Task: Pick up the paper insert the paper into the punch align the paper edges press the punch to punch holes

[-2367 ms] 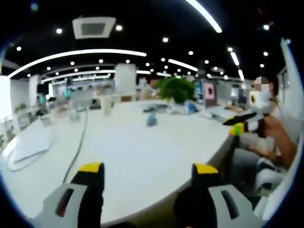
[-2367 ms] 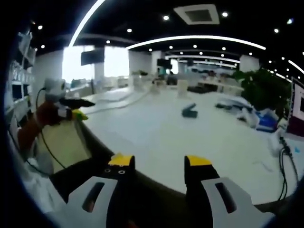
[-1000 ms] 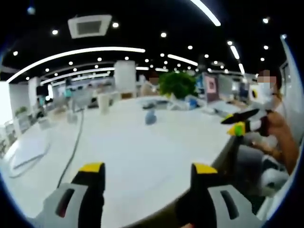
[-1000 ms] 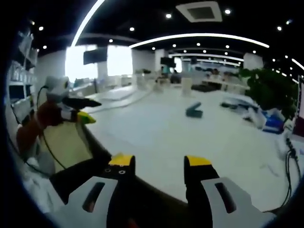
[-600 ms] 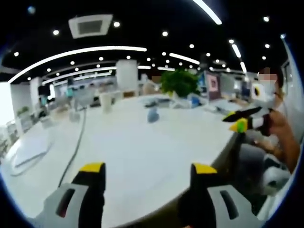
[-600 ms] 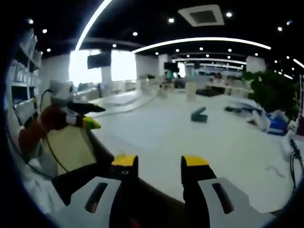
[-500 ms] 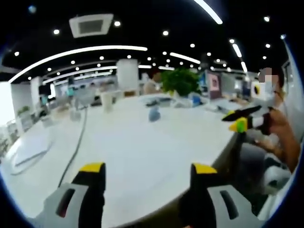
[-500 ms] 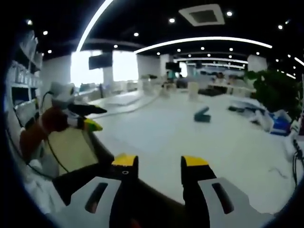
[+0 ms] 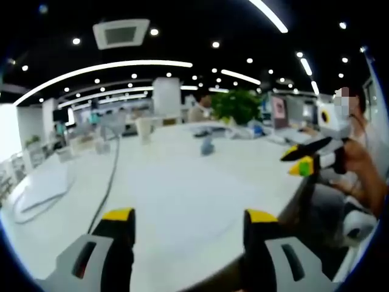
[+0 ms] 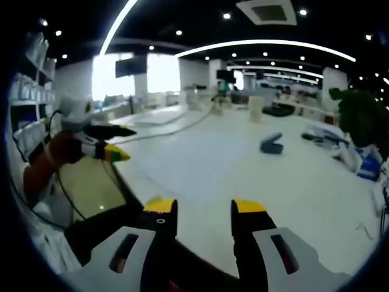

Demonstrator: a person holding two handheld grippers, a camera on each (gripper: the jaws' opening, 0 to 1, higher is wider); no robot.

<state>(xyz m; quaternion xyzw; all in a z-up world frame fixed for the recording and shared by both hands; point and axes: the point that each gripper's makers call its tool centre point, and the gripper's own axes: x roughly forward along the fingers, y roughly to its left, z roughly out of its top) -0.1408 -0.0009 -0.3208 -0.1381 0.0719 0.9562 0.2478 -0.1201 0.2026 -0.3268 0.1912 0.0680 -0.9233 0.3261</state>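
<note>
A small blue hole punch (image 9: 208,145) stands far out on the wide white table (image 9: 182,188); from the other side the punch (image 10: 271,145) has its lever raised. My left gripper (image 9: 189,216) hovers over the table's near edge, open, with nothing between its yellow-tipped jaws. My right gripper (image 10: 204,207) is also open and empty at the table's curved edge. Each gripper appears in the other's view, held by a hand: the right gripper (image 9: 304,159) at the right, the left gripper (image 10: 108,143) at the left. No sheet of paper is held.
A dark cable (image 9: 108,182) runs across the table past a white cup (image 9: 144,129). White sheets (image 9: 39,190) lie at the far left. A green plant (image 9: 237,106) and desk clutter stand behind the punch. The person's sleeve (image 10: 45,164) shows beside the table edge (image 10: 130,185).
Both views have swung a little, so the punch sits further right in each. The right gripper's jaws stand slightly closer together. Nothing on the table has moved.
</note>
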